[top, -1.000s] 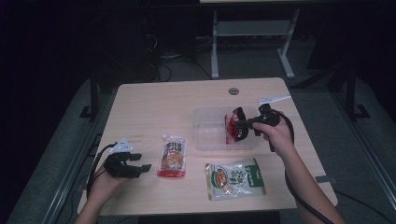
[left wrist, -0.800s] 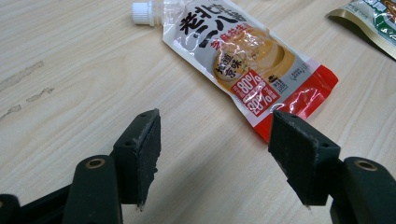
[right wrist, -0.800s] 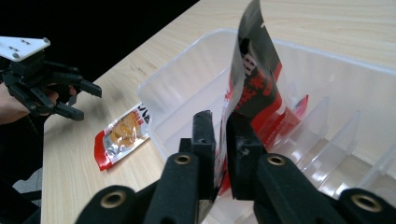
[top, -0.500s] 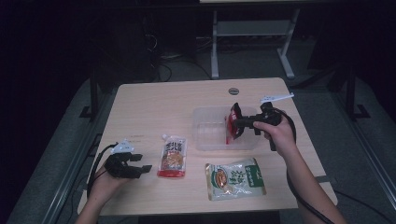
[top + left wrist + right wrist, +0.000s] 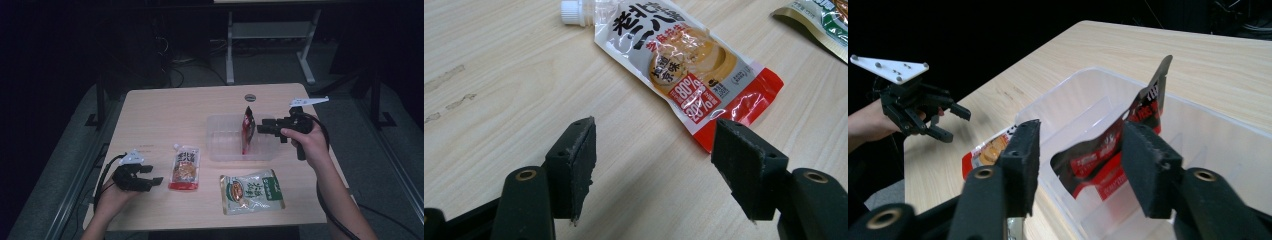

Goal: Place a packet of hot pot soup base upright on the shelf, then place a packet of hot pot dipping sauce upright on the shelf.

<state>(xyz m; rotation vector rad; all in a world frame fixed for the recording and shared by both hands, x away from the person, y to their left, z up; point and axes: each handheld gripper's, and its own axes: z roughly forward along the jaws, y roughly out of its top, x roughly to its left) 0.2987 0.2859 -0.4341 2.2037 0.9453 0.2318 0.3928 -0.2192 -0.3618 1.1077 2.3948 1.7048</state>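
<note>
Right hand-held gripper [image 5: 261, 128]: jaws just opened, apart | red packet [image 5: 247, 129]: released, upright in clear bin [image 5: 220, 150], counter's far right | left hand-held gripper [image 5: 152, 176]: apart, held beside spouted pouch [image 5: 184, 168]

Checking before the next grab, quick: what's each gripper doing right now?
Left gripper: open, empty, resting near the spouted pouch.
Right gripper: jaws just opened, letting go of the red packet in the clear bin.
</note>
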